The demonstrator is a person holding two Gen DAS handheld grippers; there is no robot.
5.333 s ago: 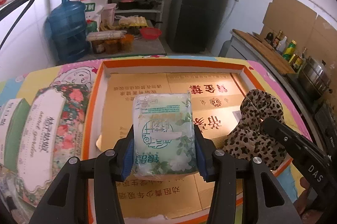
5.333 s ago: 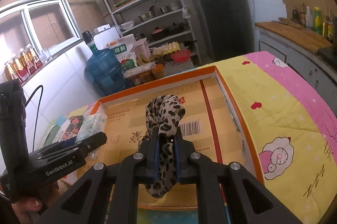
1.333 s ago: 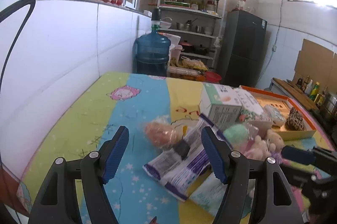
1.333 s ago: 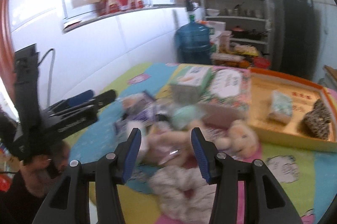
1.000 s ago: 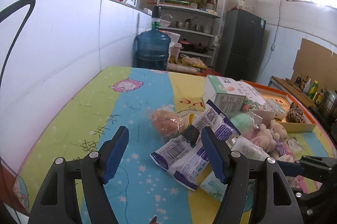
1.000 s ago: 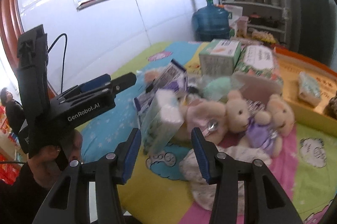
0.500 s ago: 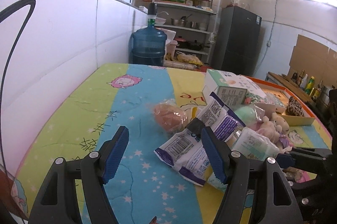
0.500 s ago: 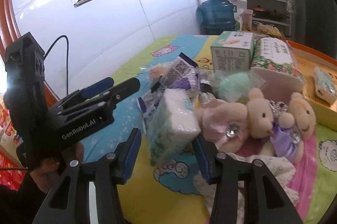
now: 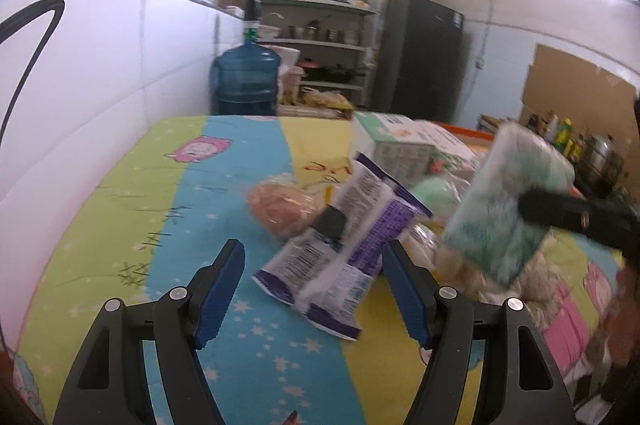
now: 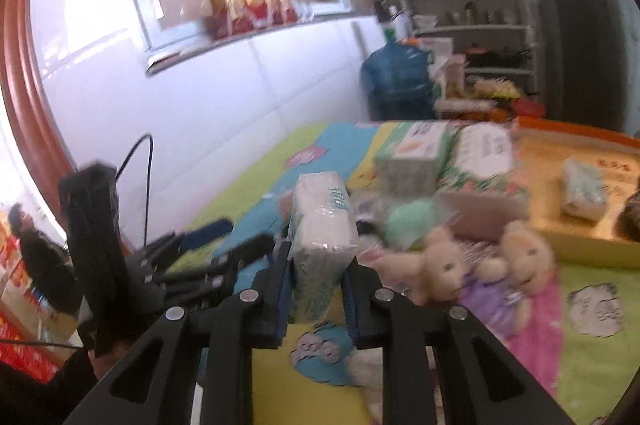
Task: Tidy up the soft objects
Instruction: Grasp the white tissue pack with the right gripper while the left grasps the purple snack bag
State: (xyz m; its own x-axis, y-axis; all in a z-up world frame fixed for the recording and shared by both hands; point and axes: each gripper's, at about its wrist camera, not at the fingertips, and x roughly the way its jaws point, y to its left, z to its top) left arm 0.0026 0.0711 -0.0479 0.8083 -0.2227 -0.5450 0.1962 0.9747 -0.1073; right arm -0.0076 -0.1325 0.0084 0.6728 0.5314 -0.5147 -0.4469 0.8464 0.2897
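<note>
Tissue pack now lifted off pile, right tool closing onto it; left tool apart, empty.

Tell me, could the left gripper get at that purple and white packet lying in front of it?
Probably yes. The left gripper is open and empty, and the purple and white packet lies just ahead between its fingers on top of the pile, with nothing covering it.
</note>
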